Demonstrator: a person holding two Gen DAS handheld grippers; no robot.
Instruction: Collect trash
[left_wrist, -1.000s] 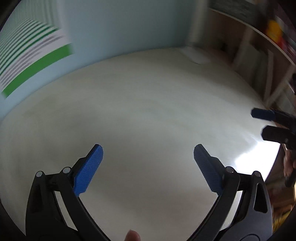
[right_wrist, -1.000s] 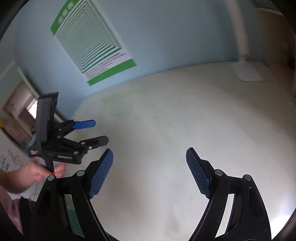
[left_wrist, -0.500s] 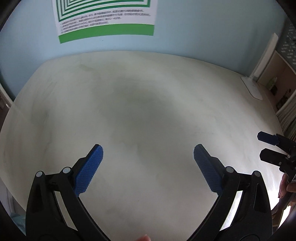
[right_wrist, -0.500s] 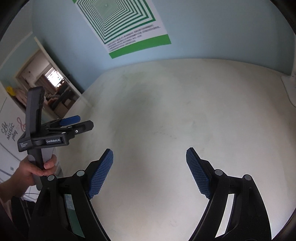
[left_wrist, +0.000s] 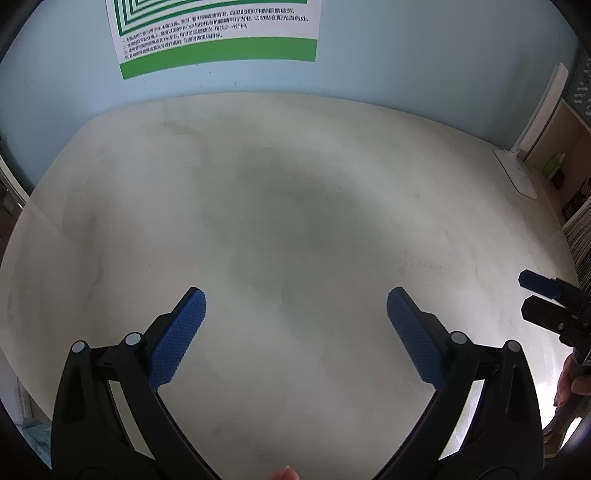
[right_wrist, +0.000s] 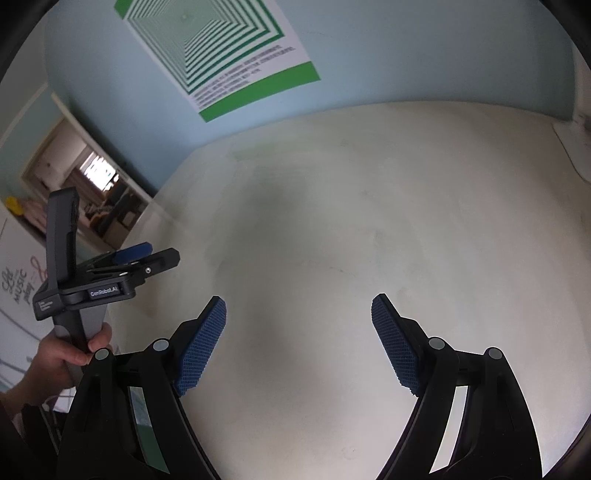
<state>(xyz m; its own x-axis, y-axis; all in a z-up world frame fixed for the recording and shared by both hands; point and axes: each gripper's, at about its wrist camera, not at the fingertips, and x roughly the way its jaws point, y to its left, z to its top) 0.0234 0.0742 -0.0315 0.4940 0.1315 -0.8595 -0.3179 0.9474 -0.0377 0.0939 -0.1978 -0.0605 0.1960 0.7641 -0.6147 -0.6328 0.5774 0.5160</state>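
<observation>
Both grippers hover released over the pale, smooth tabletop (left_wrist: 295, 229): left gripper (left_wrist: 295, 325), right gripper (right_wrist: 299, 332), jaws spread wide, empty. No trash is visible in either view (location unknown). Risk: blind descent would strike the surface.

The left tongs (left_wrist: 295, 332) fill the lower part of the left wrist view, their two blue-padded fingers (left_wrist: 177, 341) spread wide with nothing between them. The right tongs (right_wrist: 298, 341) sit the same way in the lower part of the right wrist view, jaws spread wide and holding nothing. At the left edge of that view the left hand (right_wrist: 61, 360) grips the left tool's handle from below, its fingers wrapped round it. At the right edge of the left wrist view, the right hand (left_wrist: 572, 380) shows only in part.
</observation>
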